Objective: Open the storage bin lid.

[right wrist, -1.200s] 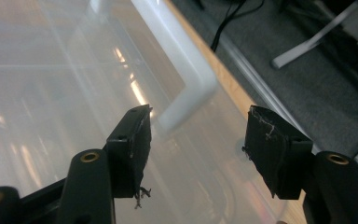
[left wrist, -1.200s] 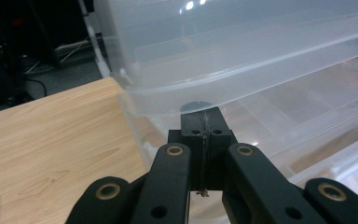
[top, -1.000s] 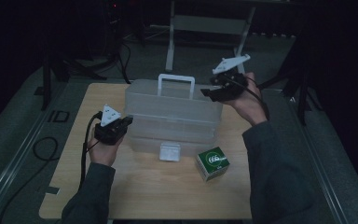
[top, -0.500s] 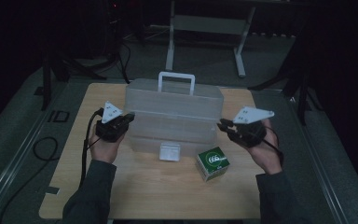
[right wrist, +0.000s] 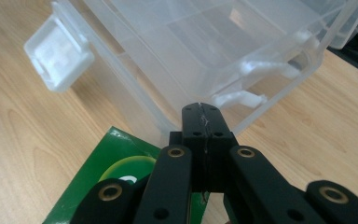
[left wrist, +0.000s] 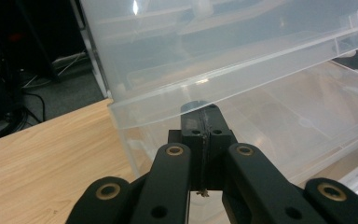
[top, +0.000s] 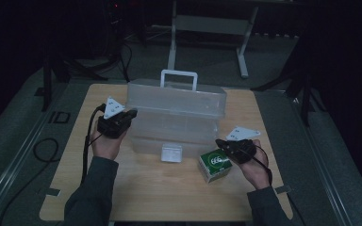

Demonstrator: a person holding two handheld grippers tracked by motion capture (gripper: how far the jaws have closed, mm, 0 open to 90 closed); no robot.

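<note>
Nearest me on the bench (top: 169,197) is the green box (top: 214,165), lying flat on the wood just in front of the clear case (top: 176,115), toward its right end. My right gripper (top: 227,146) hangs right over the box's far right corner; in the right gripper view the box (right wrist: 116,182) sits below and to the left of the fingers (right wrist: 200,119), which are pressed together with nothing between them. So the box is under and slightly left of the tips, and this hand is by far the nearer one to it. I judge that any grab would need the fingers to part first, then drop down and left. I can't tell the box's long axis for sure from here; it looks close to square, turned a little on the bench.

Next out is the case's white latch (top: 171,152), hanging at the front middle, left of the box.

Farther, my left gripper (top: 129,114) is up against the case's left end, at the seam under the raised upper tier. In the left gripper view its fingers (left wrist: 200,122) are clenched too, holding nothing, tips touching or nearly touching the tier's lower rim (left wrist: 168,95).

The handle (top: 179,75) stands farthest back.
</note>
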